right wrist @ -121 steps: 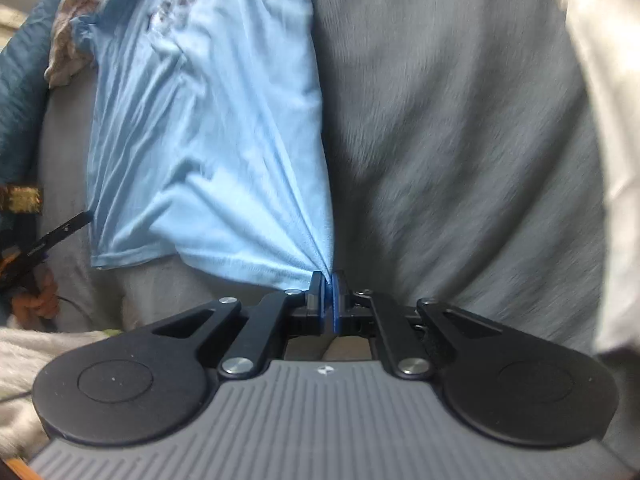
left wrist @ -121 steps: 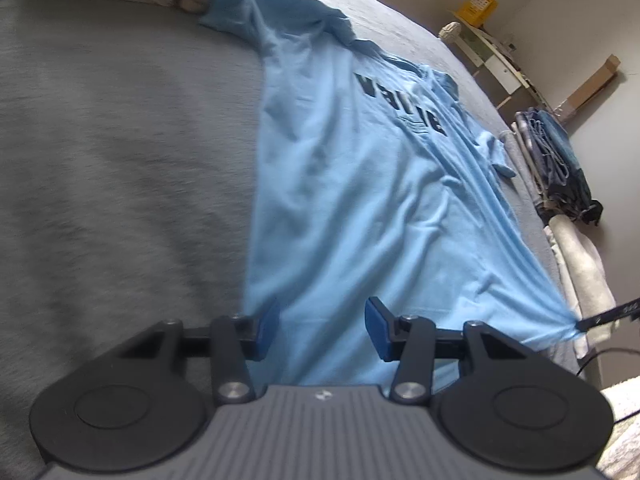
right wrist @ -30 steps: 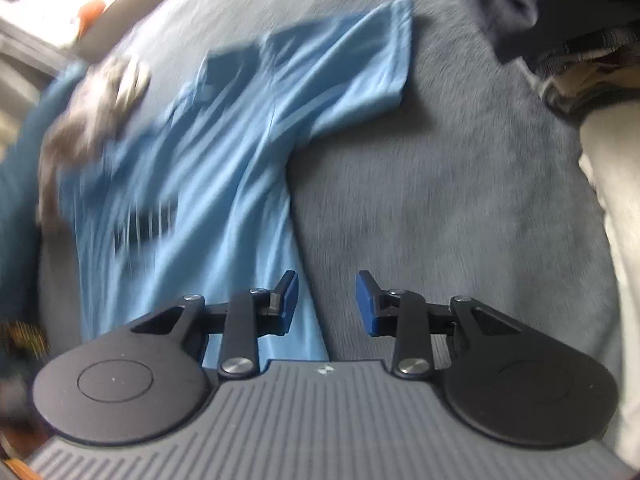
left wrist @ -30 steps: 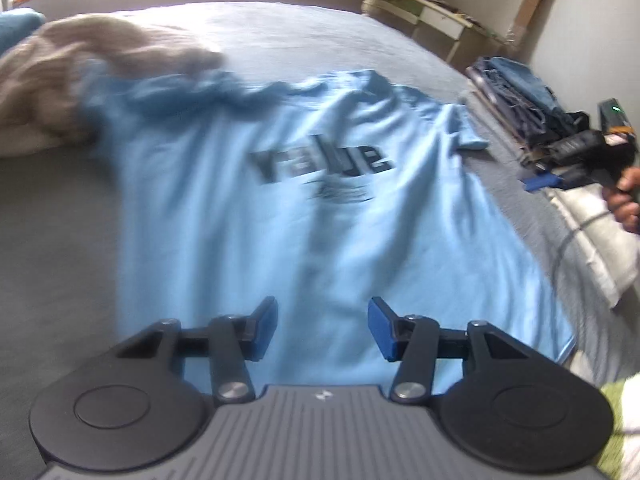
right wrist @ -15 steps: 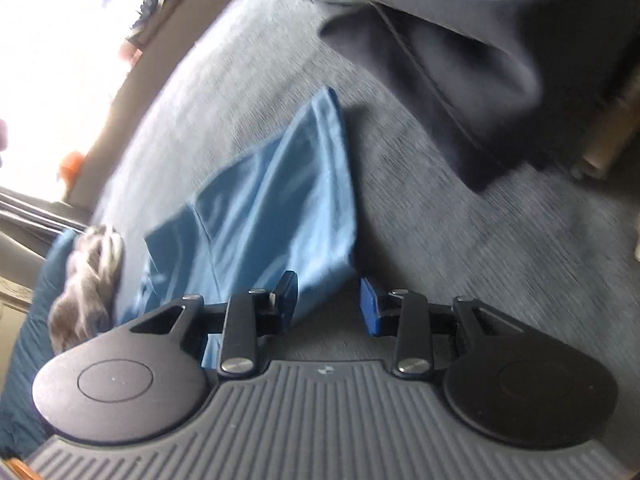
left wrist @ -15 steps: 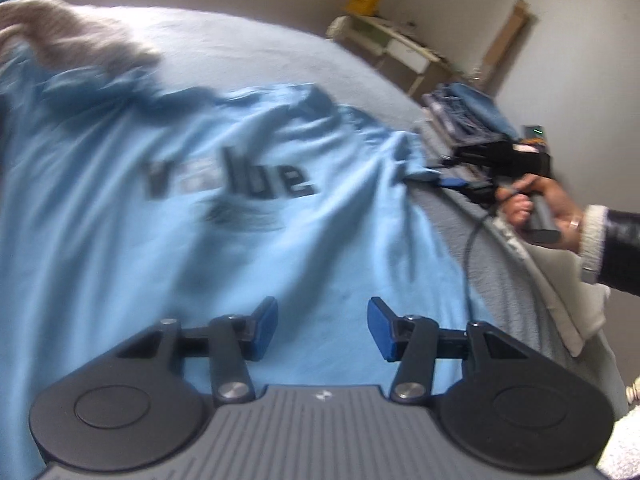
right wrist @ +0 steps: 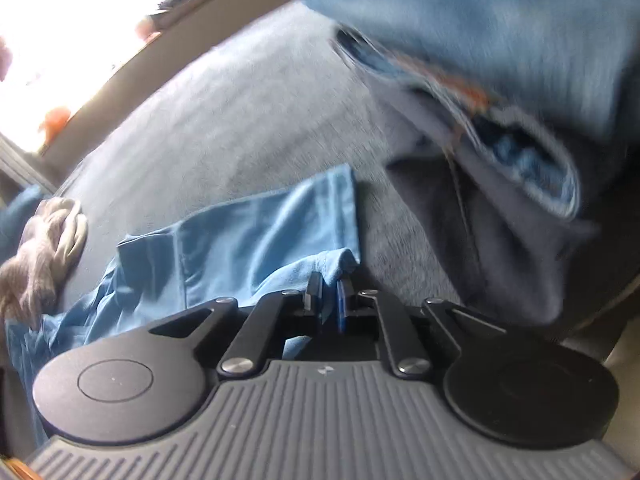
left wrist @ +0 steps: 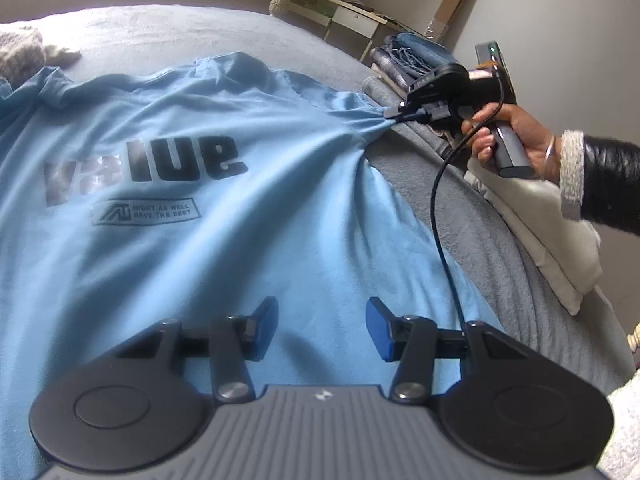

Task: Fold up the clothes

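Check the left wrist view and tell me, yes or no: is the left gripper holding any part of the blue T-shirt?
No. The left gripper hovers open above the blue T-shirt, with no cloth between its fingers.

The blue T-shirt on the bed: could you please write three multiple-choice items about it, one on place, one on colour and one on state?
1. Where does the T-shirt lie?
A. on the grey bed cover
B. on a wooden chair
C. in a basket

2. What colour is the big word printed on it?
A. red
B. black
C. yellow

3. What is the right gripper doing?
A. hanging wide open above the bare cover
B. closing on the sleeve
C. gripping a white towel

Answers:
1 A, the shirt spreads flat over grey bedding.
2 B, the lettering is dark black on light blue.
3 B, its jaws are closing with blue sleeve fabric bunched between them, pulling creases across the shirt.
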Motion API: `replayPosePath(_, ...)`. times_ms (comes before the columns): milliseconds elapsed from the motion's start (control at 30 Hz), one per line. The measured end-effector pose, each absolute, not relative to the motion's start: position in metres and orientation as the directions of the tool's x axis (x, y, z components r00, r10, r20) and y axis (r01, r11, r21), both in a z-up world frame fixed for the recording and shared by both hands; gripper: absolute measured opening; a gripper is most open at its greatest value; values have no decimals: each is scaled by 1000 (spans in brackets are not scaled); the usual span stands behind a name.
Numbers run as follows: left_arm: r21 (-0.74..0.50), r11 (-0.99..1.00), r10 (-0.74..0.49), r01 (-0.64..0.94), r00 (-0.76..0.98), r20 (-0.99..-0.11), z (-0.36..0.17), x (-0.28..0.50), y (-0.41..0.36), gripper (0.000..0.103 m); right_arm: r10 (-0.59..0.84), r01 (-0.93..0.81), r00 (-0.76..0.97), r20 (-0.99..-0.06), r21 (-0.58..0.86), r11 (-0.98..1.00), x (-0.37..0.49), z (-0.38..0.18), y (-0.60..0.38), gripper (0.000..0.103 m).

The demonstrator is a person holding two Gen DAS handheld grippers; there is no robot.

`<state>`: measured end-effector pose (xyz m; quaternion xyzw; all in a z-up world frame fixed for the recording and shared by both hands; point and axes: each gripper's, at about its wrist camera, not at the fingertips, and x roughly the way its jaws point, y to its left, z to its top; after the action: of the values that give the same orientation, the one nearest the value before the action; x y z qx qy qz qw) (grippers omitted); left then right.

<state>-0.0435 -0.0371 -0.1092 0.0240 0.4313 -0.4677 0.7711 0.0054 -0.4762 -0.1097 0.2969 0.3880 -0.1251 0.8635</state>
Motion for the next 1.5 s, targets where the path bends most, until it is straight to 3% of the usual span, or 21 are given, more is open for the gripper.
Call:
replayPosePath(67, -372, 569, -701, 733, 196, -686, -109, -41, -34, 49, 21, 482, 663, -749, 447, 754, -2, -115, -485, 30)
replayPosePath(133, -377, 574, -703, 727, 201, -682, -108, -39, -29, 49, 41, 497, 691, -721, 516, 698, -23, -114, -492, 33)
replayPosePath(200, -379, 576, -705, 724, 207, -678, -108, -36, -26, 49, 65, 502, 718, -693, 580, 641, -43, -113, -499, 33)
replayPosePath(267, -380, 577, -707, 723, 210, -675, -108, -34, -24, 49, 191, 439, 707, -681, 634, 636, -54, -114, -491, 33)
replayPosePath(400, -395, 584, -711, 709, 212, -670, -111, -26, -22, 49, 425, 274, 546, -722, 633, 724, -57, -130, -435, 33)
replayPosePath(500, -407, 587, -712, 700, 207, -671, -115, -23, -22, 49, 449, 209, 476, -756, 593, 778, -54, -142, -403, 27)
replayPosePath(667, -407, 581, -714, 705, 201, -671, -115, -25, -22, 49, 457, 177, 445, -770, 576, 798, -40, -144, -387, 5)
replayPosePath(733, -411, 582, -715, 702, 201, -670, -115, -24, -23, 49, 443, 152, 436, -783, 550, 821, -43, -138, -382, 2)
replayPosePath(967, -402, 587, -701, 702, 192, -687, -118, -23, -24, 49, 345, 253, 456, -820, 491, 833, -76, -130, -406, 1)
replayPosePath(1300, -376, 605, -680, 702, 211, -702, -115, -25, -20, 49, 429, 327, 528, -733, 642, 693, -85, -130, -428, 9)
replayPosePath(1500, -372, 616, -675, 694, 222, -703, -118, -22, -18, 49, 483, 282, 452, -750, 634, 720, -123, -133, -417, 16)
